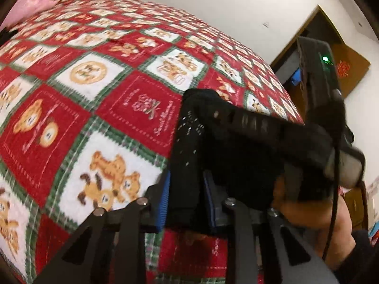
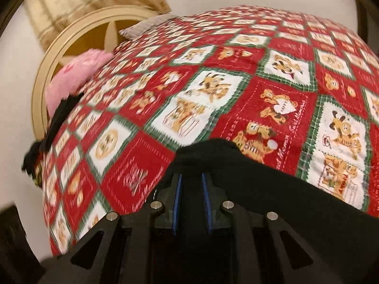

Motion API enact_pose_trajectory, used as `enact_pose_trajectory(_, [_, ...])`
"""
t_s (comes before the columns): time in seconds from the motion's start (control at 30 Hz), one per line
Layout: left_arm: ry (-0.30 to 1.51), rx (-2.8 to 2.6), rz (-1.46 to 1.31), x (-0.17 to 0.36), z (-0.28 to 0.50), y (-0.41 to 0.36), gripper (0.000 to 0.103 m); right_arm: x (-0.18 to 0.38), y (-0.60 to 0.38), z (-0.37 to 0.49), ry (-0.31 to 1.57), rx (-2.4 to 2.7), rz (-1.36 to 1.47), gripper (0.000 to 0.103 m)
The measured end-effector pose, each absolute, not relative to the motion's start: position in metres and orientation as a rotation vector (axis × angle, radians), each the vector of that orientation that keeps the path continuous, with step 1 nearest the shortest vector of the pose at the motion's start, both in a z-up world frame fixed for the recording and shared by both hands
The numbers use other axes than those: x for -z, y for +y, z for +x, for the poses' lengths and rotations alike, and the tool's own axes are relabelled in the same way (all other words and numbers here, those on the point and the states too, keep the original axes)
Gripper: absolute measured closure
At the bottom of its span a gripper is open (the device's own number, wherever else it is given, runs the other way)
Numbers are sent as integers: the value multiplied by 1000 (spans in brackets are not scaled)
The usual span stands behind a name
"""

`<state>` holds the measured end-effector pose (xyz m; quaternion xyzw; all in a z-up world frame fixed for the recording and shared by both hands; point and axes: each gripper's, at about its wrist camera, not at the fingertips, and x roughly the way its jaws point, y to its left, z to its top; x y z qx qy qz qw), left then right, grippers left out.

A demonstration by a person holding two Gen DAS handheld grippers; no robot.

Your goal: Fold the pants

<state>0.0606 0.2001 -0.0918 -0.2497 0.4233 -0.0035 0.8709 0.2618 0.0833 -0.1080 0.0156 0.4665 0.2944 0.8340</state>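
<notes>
both my grippers pinch the black pants, which hang off them just above the bed. my left gripper has its blue pads clamped on a thick fold of the cloth. my right gripper is nearly pressed together on another edge, cloth draping off to its right. red teddy-bear quilt lies under everything. pink pillow sits at the far headboard.
</notes>
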Motion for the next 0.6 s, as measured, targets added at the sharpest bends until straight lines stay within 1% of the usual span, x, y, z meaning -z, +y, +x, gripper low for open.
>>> enact_pose_trajectory(0.1, [880,-12,-510,92,57,198,73,107,82,258,967,-615,42,87])
enact_pose_trajectory(0.17, [884,-18,-474,89,56,195,73,97,74,244,929,-622,54,87])
enact_pose_trajectory(0.23, [892,-7,-463,84,55,196,73,82,52,228,882,-626,126,86])
enact_pose_trajectory(0.27, [897,-9,-437,81,54,195,71,76,40,220,855,-630,152,84])
enact_pose_trajectory(0.3, [895,-30,-388,76,53,194,69,69,28,209,837,-619,156,84])
enact_pose_trajectory(0.37, [878,-81,-296,67,50,190,58,62,3,185,822,-532,77,84])
enact_pose_trajectory(0.5, [848,-128,-198,60,48,185,55,71,-50,136,796,-294,-92,84])
enact_pose_trajectory(0.53, [850,-134,-186,60,47,184,53,75,-63,126,793,-264,-98,84])
enact_pose_trajectory(0.6, [852,-150,-162,60,47,183,53,86,-80,113,808,-270,-58,84])
